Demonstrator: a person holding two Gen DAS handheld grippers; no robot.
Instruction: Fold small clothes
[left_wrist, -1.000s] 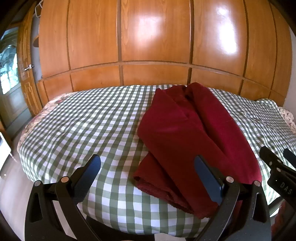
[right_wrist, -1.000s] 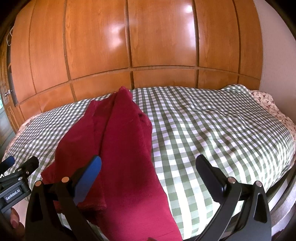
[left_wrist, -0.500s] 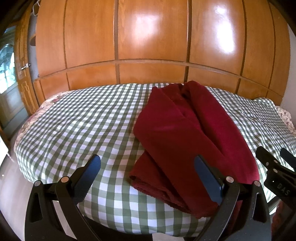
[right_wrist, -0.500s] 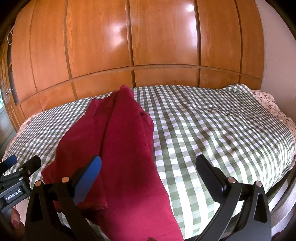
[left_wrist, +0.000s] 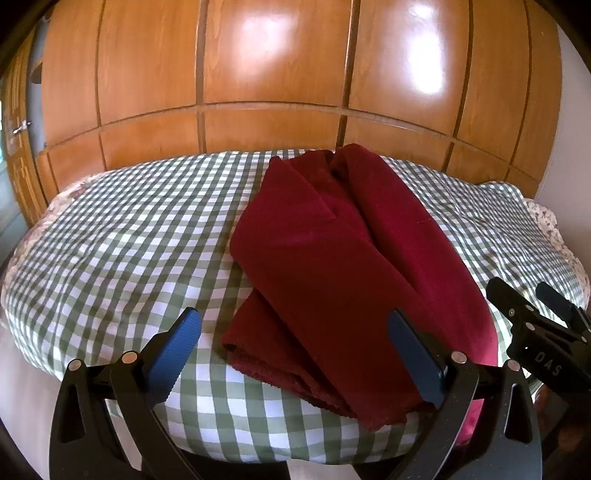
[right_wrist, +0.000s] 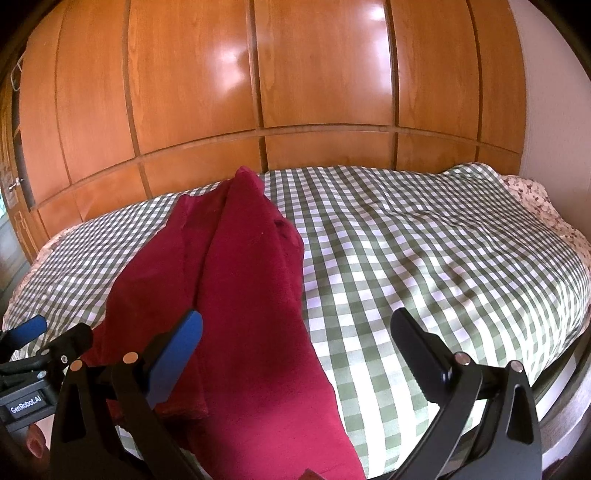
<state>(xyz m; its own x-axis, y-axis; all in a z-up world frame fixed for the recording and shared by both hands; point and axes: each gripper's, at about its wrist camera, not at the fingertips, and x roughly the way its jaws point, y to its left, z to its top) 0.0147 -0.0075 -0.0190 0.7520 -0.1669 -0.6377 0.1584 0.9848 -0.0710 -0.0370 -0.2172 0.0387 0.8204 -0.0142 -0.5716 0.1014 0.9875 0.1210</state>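
Garment: dark red garment (left_wrist: 332, 258), fleecy and thick-looking, lies lengthwise on the green-and-white checked bedspread (left_wrist: 129, 240); in the left wrist view it fills the centre and lower right of the frame, in the right wrist view the left-centre.
Left gripper: left gripper (left_wrist: 295, 350) at the bottom of its own frame, jaws spread wide and empty, hovering at the near edge of the bed; its left blue pad is over bare check, its right one over the red cloth.
Near left corner: a lower layer of the cloth (left_wrist: 266, 350) pokes out from under the top flap in the lower centre of the left wrist view, its edge fuzzy and uneven; likely the easiest corner for the left gripper to pinch.
Layers: the cloth already looks doubled lengthwise, with a seam or fold line running up the middle toward the pointed far end.
Handling: judged soft, limp and light; it should drape and sag when lifted, not slip much on cotton; pinch through all layers at an edge, or the under layer may stay behind.
Right gripper: right gripper (right_wrist: 295, 350) at the bottom of its frame, fingers also wide apart, holding nothing, straddling the garment's right edge.
Right-hand hold: the near right hem (right_wrist: 321, 424), lower centre of the right wrist view.
Backdrop: glossy wooden wardrobe doors (right_wrist: 314, 74) fill the upper frame.
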